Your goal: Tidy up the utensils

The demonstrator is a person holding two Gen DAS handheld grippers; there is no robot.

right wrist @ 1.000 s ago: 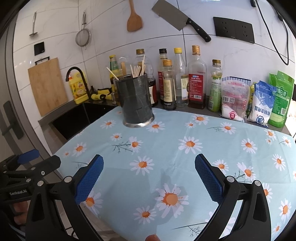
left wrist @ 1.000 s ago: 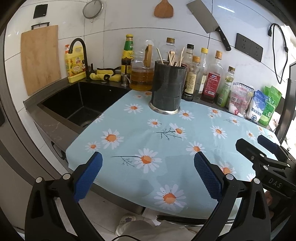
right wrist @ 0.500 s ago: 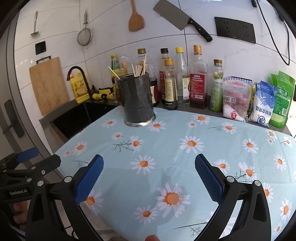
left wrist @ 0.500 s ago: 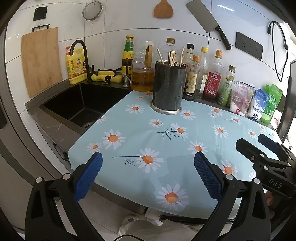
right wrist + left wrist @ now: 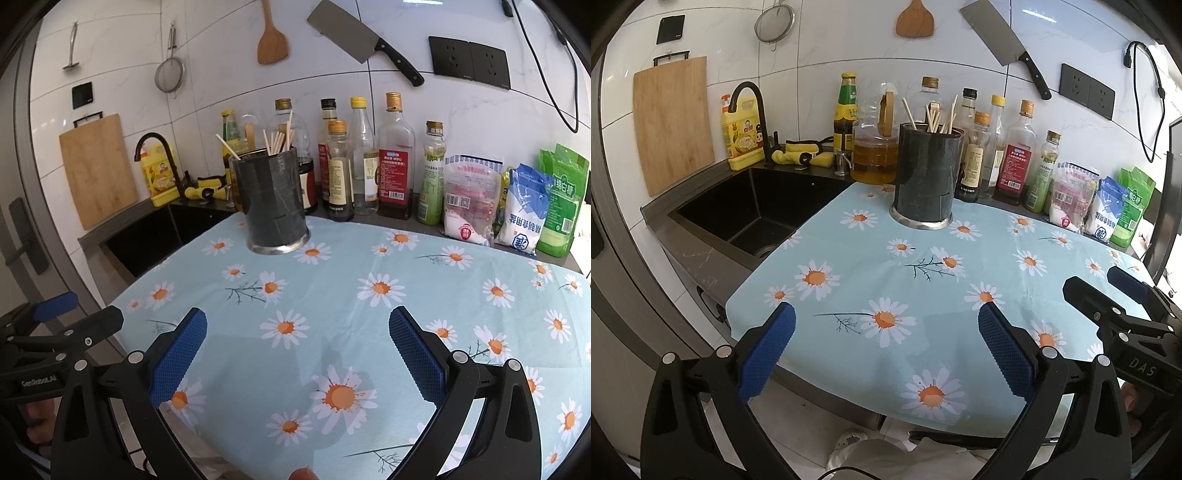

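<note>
— White-tiled kitchen wall behind; what covers the bench (image 5: 576,258)?
— Daisy-print cloth (image 5: 923,280) over most of it, a black sink (image 5: 750,214) off to the left tongs' left.
— And the utensils?
— Chopsticks (image 5: 277,142) stand in a dark holder (image 5: 275,203), well ahead of both tongs.
— Tongs?
— Left tongs (image 5: 886,347) and right tongs (image 5: 297,350) both gape wide, gripping nothing, above the cloth's near edge.

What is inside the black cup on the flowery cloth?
Wooden chopsticks stick up out of the black cup. Only their top ends show; the dark wall hides their lower parts and anything else inside.
</note>
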